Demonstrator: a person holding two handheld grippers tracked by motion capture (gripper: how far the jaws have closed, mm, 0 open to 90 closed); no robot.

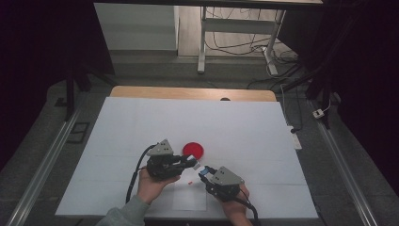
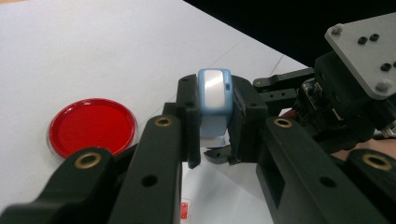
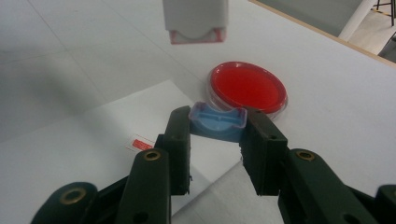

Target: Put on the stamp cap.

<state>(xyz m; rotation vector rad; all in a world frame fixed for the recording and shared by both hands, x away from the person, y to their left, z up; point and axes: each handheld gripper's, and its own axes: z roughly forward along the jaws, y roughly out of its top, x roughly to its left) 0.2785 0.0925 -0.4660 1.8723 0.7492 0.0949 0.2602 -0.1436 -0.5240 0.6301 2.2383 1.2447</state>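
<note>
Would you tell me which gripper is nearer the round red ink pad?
Left. The left gripper sits just beside the round red ink pad; the right gripper is farther toward the person.

Both hand-held grippers (image 1: 190, 161) (image 1: 205, 171) clamped, tips close.

The bench (image 1: 141, 122) is seen from above and afar, looking forward and down. From each gripper a close, low view is taken along its jaws; the red dish (image 1: 193, 149) is shared by all.

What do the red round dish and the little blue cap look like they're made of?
Red round dish: likely clear glossy plastic over red, judging by its transparent rim. Blue cap in the right gripper's jaws: probably translucent moulded plastic, smooth, thin-walled.
</note>
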